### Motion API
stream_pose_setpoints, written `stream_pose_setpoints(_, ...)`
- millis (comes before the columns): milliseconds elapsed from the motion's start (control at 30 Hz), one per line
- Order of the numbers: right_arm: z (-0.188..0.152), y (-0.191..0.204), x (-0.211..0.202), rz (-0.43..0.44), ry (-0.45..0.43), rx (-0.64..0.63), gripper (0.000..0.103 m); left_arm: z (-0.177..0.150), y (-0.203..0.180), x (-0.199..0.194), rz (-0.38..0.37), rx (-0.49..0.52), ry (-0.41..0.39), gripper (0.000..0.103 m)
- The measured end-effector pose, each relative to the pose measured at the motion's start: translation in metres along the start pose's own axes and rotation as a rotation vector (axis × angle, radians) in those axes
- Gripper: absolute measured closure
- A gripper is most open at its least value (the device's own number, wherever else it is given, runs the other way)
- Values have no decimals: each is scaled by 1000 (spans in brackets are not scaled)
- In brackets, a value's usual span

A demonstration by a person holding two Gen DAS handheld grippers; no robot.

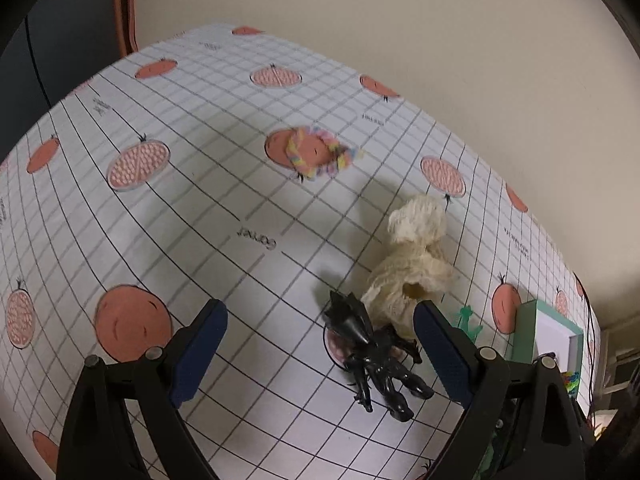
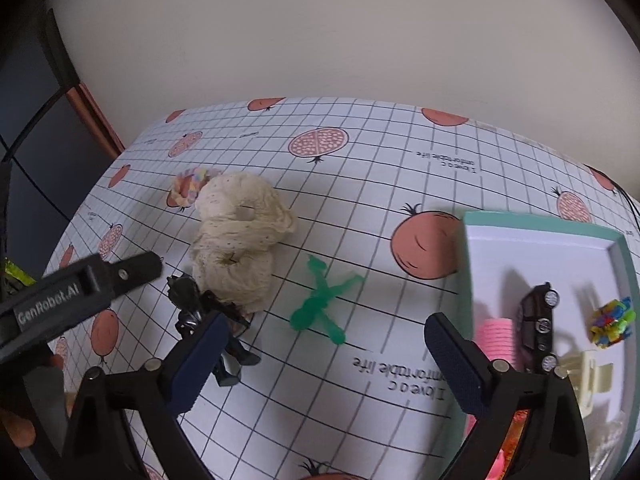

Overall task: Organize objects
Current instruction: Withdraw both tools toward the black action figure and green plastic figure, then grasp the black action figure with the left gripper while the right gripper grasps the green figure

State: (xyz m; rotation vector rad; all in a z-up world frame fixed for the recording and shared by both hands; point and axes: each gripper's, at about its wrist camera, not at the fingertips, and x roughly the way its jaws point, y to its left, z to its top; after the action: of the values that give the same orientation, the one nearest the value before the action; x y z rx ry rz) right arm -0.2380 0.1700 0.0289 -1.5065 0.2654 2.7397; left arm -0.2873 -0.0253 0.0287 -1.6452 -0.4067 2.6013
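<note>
My left gripper is open and hovers over a black toy figure that lies on the tablecloth between its fingers, nearer the right one. A cream knitted plush rests against the figure's far side. Further out lies a pastel scrunchie. My right gripper is open and holds nothing. A green stick figure lies flat just ahead of it. The right wrist view also shows the plush, the black figure partly behind my left finger, and one of the left gripper's fingers.
A teal-rimmed box stands at the right. It holds a black toy car, a pink ribbed roll, a colourful ball and a cream hair claw. The wall runs along the table's far edge.
</note>
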Motion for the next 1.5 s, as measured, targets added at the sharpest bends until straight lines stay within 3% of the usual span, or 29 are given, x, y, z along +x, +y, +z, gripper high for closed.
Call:
stream_pose_setpoints(200,-1,-3,18,-7,13,14,10,-10,-6,19,-16,-2,59,9)
stream_pose_setpoints(500,-4,-3,30,-9,24,24,19,-18,-14,27,-20,11,63,10)
stream_pose_setpoints(667,-6,1,38,-20,31,7,25,-20,-15,32,-15,19,70,19)
stream_pose_setpoints(733,-6,3,40,-18,37,2,27,-21,-16,34,-16,20,75,30)
stream_pose_setpoints(900,-5,6,42,-31,26,-14,35,-24,-18,34,-12,32,73,34)
stream_pose_setpoints(1000,-5,7,41,-52,21,-18,50,-26,-18,33,-10,41,75,44)
stream_pose_setpoints(1100,-5,7,40,-54,24,-20,54,-24,-20,35,-9,40,78,52)
stream_pose_setpoints(1200,-5,6,39,-42,28,-21,64,-24,-19,34,-14,38,83,55)
stream_pose_setpoints(1500,-6,4,36,-27,45,-25,74,-23,-15,32,-19,44,96,57)
